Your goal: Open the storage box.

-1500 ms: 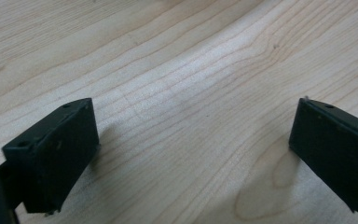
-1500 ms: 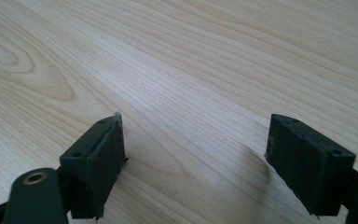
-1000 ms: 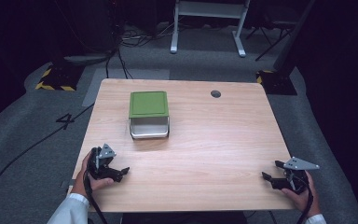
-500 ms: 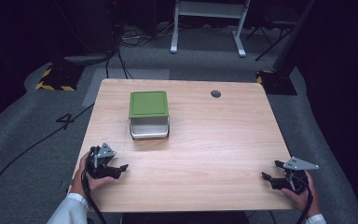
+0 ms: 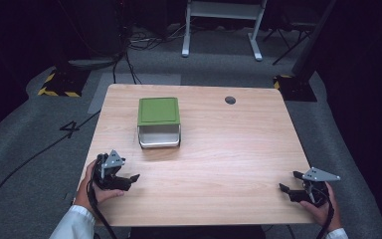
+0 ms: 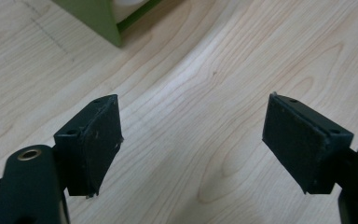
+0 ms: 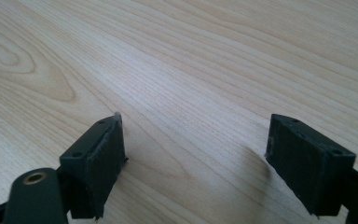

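the tabletop [image 5: 229, 149] carries one item: a green-lidded box [image 5: 158, 121] sitting left of centre toward the far side, untouched, lid in place. your left gripper [image 5: 122, 178] rests near the front-left edge, jaws spread wide and empty, well apart from the box. your right gripper [image 5: 289, 188] sits at the front-right corner, jaws likewise parted on nothing. judgement: work not begun; approach and grasp remain.
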Demonstrator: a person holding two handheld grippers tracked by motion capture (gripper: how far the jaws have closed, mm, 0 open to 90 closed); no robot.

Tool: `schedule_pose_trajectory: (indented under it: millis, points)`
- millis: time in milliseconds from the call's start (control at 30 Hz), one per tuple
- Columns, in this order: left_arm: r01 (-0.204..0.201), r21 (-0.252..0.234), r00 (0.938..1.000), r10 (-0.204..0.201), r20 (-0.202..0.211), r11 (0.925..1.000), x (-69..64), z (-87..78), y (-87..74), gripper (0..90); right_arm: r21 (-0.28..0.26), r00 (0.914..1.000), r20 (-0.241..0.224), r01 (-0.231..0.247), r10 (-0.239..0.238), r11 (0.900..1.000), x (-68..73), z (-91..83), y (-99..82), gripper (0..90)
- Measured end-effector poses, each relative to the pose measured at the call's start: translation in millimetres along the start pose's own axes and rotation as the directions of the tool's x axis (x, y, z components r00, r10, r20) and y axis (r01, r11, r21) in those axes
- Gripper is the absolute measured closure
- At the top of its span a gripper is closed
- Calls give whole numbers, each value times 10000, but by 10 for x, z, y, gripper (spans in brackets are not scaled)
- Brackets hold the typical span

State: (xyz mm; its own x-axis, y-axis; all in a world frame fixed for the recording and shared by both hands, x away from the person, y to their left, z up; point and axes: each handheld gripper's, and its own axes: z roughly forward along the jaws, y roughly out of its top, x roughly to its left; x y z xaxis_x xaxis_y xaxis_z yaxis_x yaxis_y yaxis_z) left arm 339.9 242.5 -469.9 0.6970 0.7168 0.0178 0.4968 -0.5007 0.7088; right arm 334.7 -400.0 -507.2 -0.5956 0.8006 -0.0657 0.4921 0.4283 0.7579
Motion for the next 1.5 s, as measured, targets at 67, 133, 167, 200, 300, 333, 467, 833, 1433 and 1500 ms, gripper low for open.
schedule_pose_trajectory:
  millis: [67,133,167,200,300,333,467,833,1433,1500]
  points:
    - [-145,-157,9998,147,109,9998,-16,-14,43,165,1,10000,-4,-8,8,10000,-1,1,0,195]
    - [-406,-252,9992,407,29,9989,-42,-24,94,165,6,10000,-4,-2,2,10000,-1,0,0,195]
    - [-477,-292,9988,480,112,9984,-51,-28,122,166,3,10000,-5,-10,10,10000,-1,1,0,195]
    - [-521,-394,9984,529,205,9979,-55,-28,148,168,1,10000,-2,-4,4,10000,0,0,0,195]
    - [-720,-474,9971,730,199,9963,-77,-14,248,170,-4,10000,10,9,-9,10000,2,0,0,195]
    - [-781,-503,9965,795,260,9957,-85,-8,285,172,-6,10000,14,10,-10,10000,2,0,0,195]
    - [-869,-694,9955,893,320,9938,-118,27,420,179,30,10000,-41,-49,50,10000,-6,1,1,195]
    - [-1174,-1066,9901,1246,641,9873,-207,104,699,188,28,10000,-42,-48,48,10000,-6,1,1,195]
    - [-1251,-526,9891,1287,716,9907,-135,449,903,179,30,10000,-59,-65,66,10000,-10,3,1,194]
    - [-1182,-402,9902,1208,695,9922,-123,477,898,179,22,10000,-36,-39,39,10000,-6,2,0,195]
